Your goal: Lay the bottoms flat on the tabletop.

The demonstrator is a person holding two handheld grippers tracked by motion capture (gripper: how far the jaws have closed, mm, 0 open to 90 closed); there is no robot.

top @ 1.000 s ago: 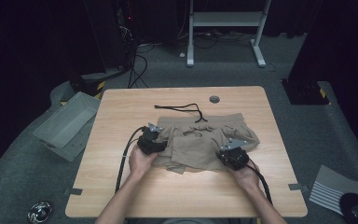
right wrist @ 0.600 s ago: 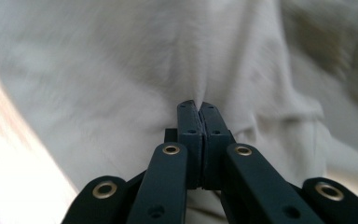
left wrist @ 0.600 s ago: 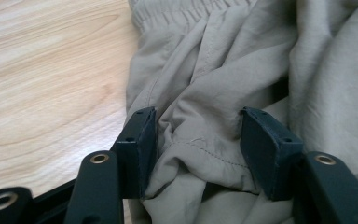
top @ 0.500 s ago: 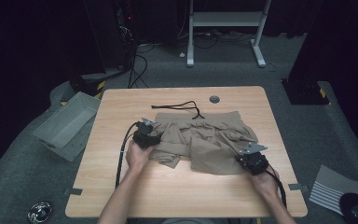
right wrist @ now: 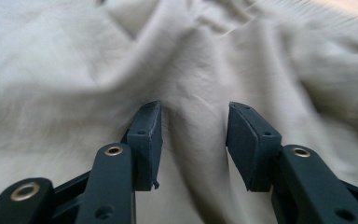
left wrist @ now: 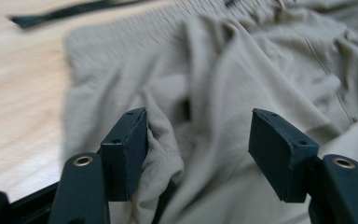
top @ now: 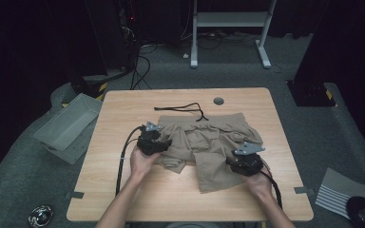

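**Desk:** What have you got nearest you?

**Operator:** My two forearms come in from the near edge of the wooden table (top: 123, 199). My right gripper (top: 233, 164) sits at the near right, over the right leg of the tan shorts (top: 209, 142). Its jaws have just been opening. In the right gripper view they stand apart with a raised fold of the cloth (right wrist: 193, 140) running up between them, and the pads do not press on it.

**Desk:** And the left?

**Operator:** My left gripper (top: 164, 143) is a little farther in, at the left edge of the shorts. Its jaws have also just been opening and stand wide. In the left gripper view a crumpled ridge of fabric (left wrist: 161, 140) lies against the inner face of one pad, while the other pad is clear of the cloth. I call that open, nothing clamped.

**Desk:** Where do the shorts lie?

**Operator:** In the middle of the table, rumpled, waistband toward the far side. One leg reaches toward the near edge by my right gripper, and a smaller flap is folded by my left.

**Desk:** Anything past them?

**Operator:** A black drawstring (top: 183, 108) lies loose on the wood just beyond the waistband, its right end touching the shorts. Farther right there is a round grey grommet (top: 218, 100) in the tabletop. Off the table to the left, a grey bin (top: 66, 126) rests on the floor.
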